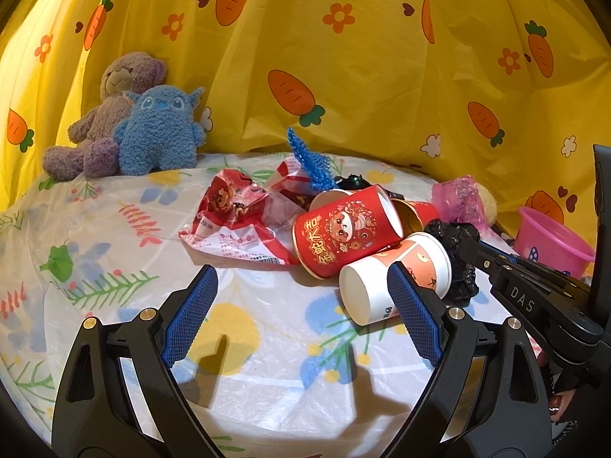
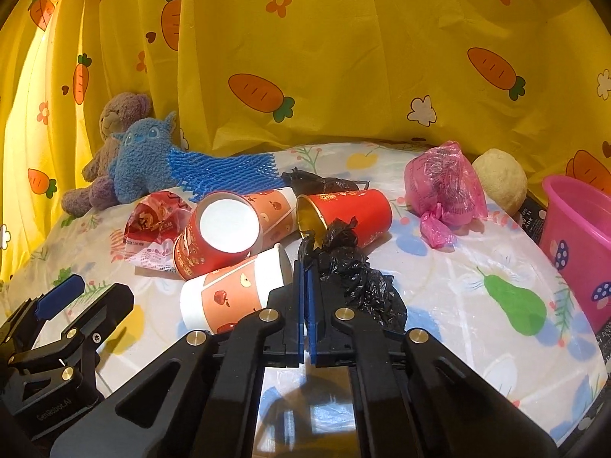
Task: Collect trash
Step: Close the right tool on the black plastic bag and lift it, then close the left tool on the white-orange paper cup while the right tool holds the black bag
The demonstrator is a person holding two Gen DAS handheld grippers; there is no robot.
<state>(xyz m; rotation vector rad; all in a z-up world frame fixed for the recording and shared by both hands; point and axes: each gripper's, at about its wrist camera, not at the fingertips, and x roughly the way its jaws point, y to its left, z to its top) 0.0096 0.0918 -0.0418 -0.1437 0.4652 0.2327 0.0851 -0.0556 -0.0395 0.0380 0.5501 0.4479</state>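
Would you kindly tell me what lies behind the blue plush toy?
A brown teddy bear sits behind the blue plush toy, against the yellow curtain; its far side is covered.

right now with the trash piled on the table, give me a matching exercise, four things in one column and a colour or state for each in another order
Things:
1. bucket
2. black bag
3. left gripper
4. mesh sleeve

States:
A. blue, lying behind the cups
B. jaws open, nothing between them
C. pink, upright at the table's right edge
D. crumpled, pinched in the right gripper

Pairs: 1-C, 2-D, 3-B, 4-A
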